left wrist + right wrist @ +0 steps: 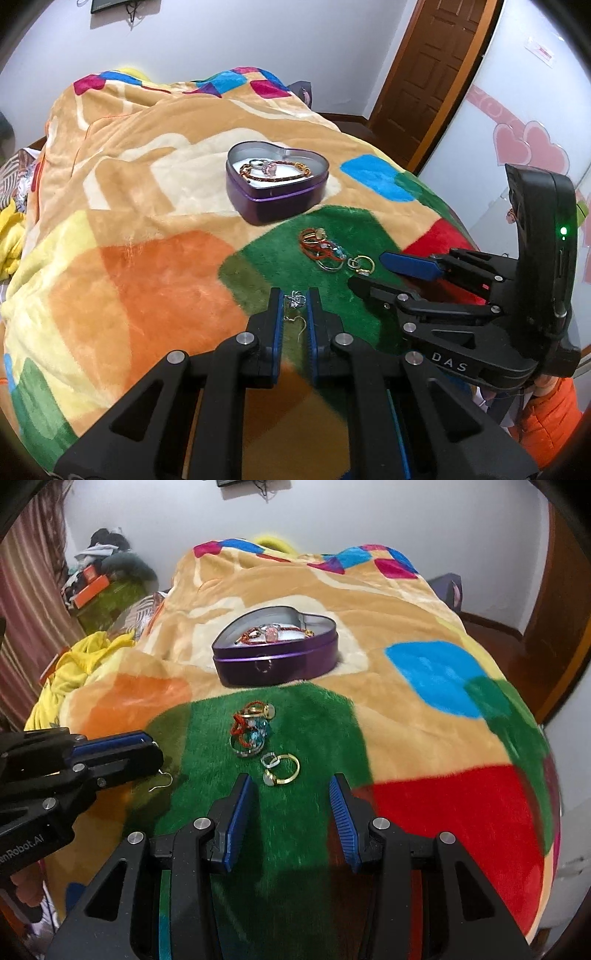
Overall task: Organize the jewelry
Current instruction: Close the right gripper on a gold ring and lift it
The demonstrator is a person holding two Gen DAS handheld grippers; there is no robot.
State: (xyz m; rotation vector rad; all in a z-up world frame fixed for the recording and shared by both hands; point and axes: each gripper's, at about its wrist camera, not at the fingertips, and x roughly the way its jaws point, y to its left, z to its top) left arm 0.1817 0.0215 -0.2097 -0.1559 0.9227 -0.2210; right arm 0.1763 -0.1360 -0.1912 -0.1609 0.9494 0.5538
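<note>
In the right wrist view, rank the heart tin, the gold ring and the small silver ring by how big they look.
1. Purple heart tin, by far the largest, though farthest away.
2. Gold ring.
3. Small silver ring, touching the gold ring, so nearness hardly matters.

Heart-shaped tin (275,664) sits on the blanket (424,716) of the bed, ahead of the right hand-held gripper (291,794). Bracelet (280,632) lies in the tin. Pile of rings (253,729) between tin and gripper; two rings (282,770) just before its fingertips. Left hand-held gripper (155,755) to its left, earring (297,301) between its fingers.
</note>
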